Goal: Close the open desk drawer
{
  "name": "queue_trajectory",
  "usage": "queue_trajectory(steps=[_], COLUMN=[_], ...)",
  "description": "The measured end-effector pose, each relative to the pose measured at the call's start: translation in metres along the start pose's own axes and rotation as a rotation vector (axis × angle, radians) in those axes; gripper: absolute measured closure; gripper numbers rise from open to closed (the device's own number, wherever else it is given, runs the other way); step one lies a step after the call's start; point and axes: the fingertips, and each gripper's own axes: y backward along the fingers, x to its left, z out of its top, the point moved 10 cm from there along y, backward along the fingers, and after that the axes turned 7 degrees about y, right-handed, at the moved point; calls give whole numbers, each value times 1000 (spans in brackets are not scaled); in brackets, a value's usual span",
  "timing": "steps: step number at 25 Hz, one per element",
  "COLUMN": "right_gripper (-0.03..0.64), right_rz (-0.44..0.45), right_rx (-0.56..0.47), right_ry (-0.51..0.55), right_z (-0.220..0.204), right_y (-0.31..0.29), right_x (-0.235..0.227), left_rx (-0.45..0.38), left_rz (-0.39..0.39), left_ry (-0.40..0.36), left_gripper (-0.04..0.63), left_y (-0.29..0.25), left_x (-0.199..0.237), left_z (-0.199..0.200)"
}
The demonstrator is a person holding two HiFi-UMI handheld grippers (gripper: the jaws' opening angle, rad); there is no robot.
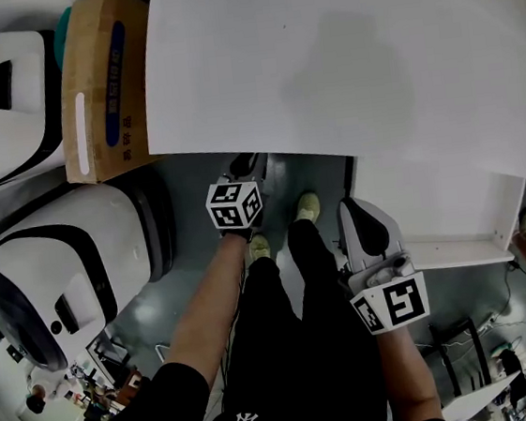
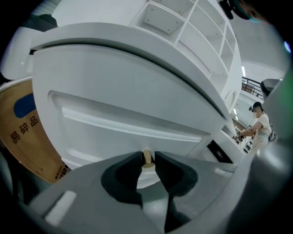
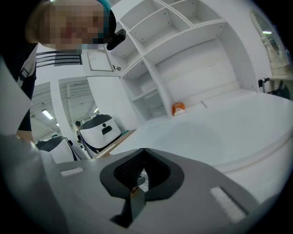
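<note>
- Left claw (image 2: 147,161) pinches the drawer's (image 2: 114,103) brass knob (image 2: 147,154); closing looks under way.
- Next: push it straight in.
- Right claw (image 3: 142,161) is closed and empty.

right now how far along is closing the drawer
Looks mostly done: in the head view no drawer sticks out past the desk top at the left gripper. In hand: its jaws are shut on the brass knob of the drawer front. Left: confirm flush, release. Right gripper shut, idle.
</note>
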Motion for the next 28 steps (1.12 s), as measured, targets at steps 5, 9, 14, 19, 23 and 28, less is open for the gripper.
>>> queue_trajectory(steps=[5, 9, 14, 19, 23, 28], right_gripper=[594, 594, 594, 594, 595, 595], right_rz=[32, 37, 20, -15, -39, -58], right_rx=[-7, -23, -47, -75, -91, -124], right_ry=[9, 12, 20, 39, 45, 63], right_z=[1, 2, 3, 8, 14, 22], right_y=[-9, -8, 4, 22, 38, 57], right_x=[14, 27, 49, 73, 98, 131], left_rx=[-7, 2, 1, -35, -65, -106], left_rz=[-7, -1, -21, -87, -153, -243], left_ry=[12, 9, -22, -72, -113, -169], left_gripper=[479, 479, 480, 505, 534, 557], left_y=[9, 26, 59, 106, 155, 214], left_x=[1, 3, -5, -31, -58, -95], left_z=[-1, -5, -2, 11, 23, 36])
